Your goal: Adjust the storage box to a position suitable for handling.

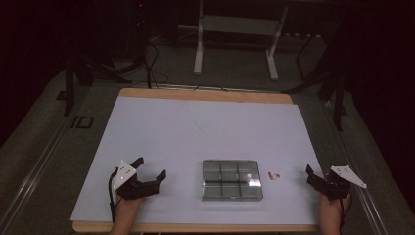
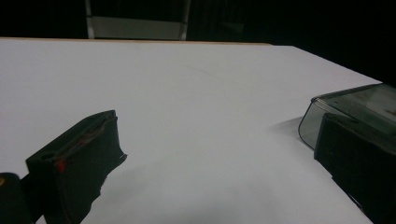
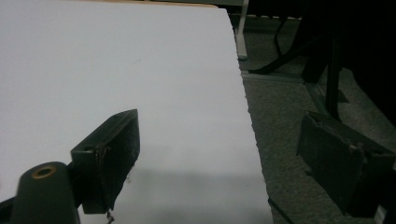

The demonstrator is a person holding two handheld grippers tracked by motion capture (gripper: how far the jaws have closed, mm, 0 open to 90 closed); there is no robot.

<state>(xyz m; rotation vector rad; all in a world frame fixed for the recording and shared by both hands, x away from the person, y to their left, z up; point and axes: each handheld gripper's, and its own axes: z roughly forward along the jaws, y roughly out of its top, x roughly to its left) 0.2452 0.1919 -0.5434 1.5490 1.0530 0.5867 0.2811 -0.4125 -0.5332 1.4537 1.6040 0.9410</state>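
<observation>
A clear plastic box with several compartments lies near the table's front edge, about mid-width. Just right of it sit two small copper-coloured pieces. My left gripper rests on the white sheet to the left of the box, open, with nothing between its jaws. In the left gripper view its jaws stand wide apart, and the box's corner shows behind the right-hand jaw. My right gripper sits at the table's right edge, open and holding nothing. In the right gripper view one jaw is over the sheet and the other over the floor.
A white sheet covers the wooden table top. The table's right edge drops to grey carpet. A white metal stand and dark frame legs stand on the floor beyond the table.
</observation>
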